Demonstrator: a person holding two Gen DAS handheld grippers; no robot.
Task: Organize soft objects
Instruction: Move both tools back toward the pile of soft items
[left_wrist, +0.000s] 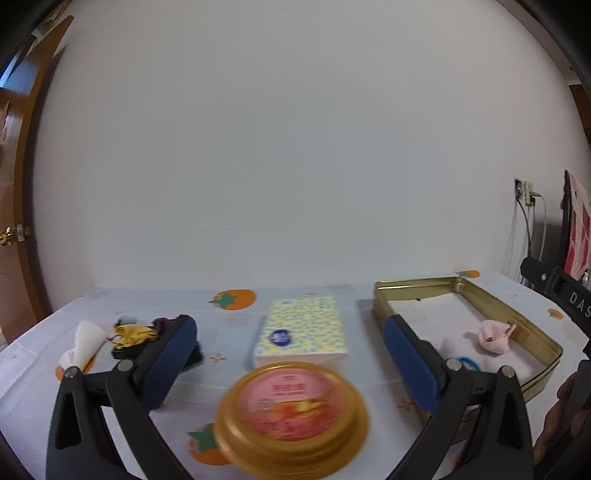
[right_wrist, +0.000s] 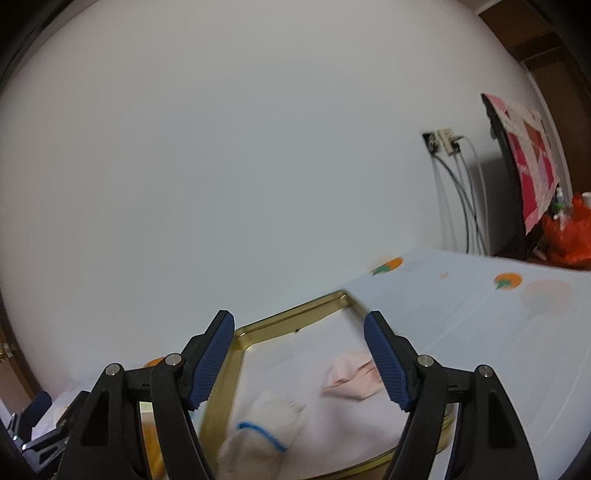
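Left wrist view: the left hand-held gripper (left_wrist: 291, 339) gapes wide over a round gold-rimmed tin (left_wrist: 291, 415) and tissue pack (left_wrist: 303, 330) on the tabletop (left_wrist: 229, 373). Soft items lie left, including a yellow cloth (left_wrist: 133, 332). The right hand-held gripper (right_wrist: 299, 356), also wide and empty, hovers above the gold tray (right_wrist: 291, 312) holding a pink cloth (right_wrist: 351, 378) and a blue-trimmed white sock (right_wrist: 266, 432).

Bystanders on your persimmon-print tablecloth (left_wrist: 295, 291)

You had a yellow-and-white patterned tissue pack (left_wrist: 303, 332) lying flat mid-table, with a round gold-rimmed tin with a pink label (left_wrist: 291, 417) just in front of it, blurred. Behind stood a plain white wall (left_wrist: 277, 147); at its right you could see a wall socket with grey cables (right_wrist: 448, 142) hanging down, beside a pink-and-red patchwork panel (right_wrist: 524, 155) and an orange plastic bag (right_wrist: 569, 236). A brown wooden door (left_wrist: 14, 184) stood at left.
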